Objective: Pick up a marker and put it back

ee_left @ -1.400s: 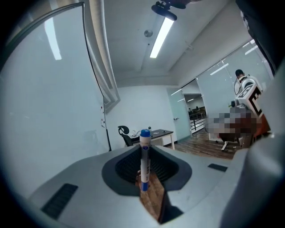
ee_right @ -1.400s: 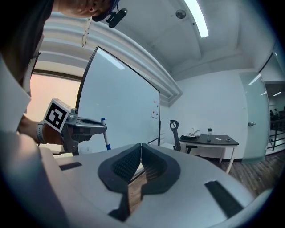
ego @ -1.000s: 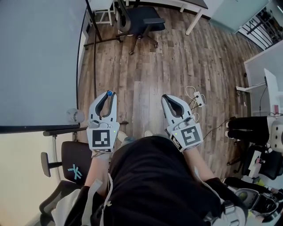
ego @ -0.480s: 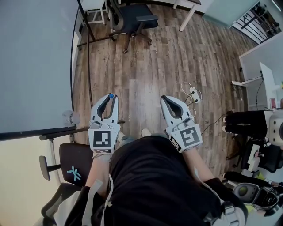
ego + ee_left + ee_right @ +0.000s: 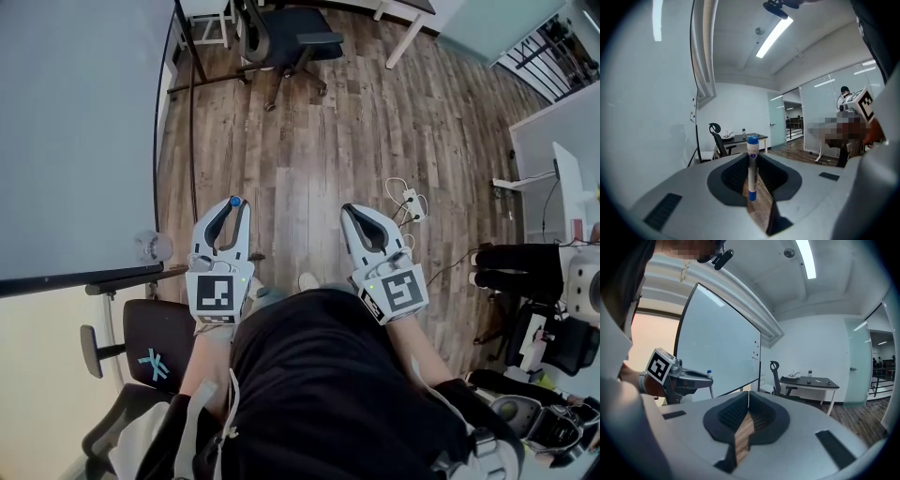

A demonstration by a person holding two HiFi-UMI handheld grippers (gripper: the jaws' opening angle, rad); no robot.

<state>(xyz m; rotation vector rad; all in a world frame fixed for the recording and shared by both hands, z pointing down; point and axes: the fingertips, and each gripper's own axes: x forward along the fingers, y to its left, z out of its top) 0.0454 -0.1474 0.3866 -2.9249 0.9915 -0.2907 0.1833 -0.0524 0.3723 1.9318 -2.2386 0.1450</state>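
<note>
Left gripper [image 5: 231, 214] pinches a blue-capped marker [image 5: 752, 168] upright between its fingers [image 5: 729, 174], the cap standing just above the fingertips, over a wooden floor [image 5: 309, 141] beside a whiteboard [image 5: 84, 131]. Right gripper [image 5: 358, 214], alongside but apart, has its fingers [image 5: 733, 412] pressed together on nothing.

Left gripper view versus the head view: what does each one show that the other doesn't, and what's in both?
Only the left gripper view shows the ceiling light and the marker's whole body, upright in the left gripper's shut jaws. Only the head view shows the power strip on the wooden floor and the person's black top. Both show the marker's blue cap, the whiteboard and the office chair.
</note>
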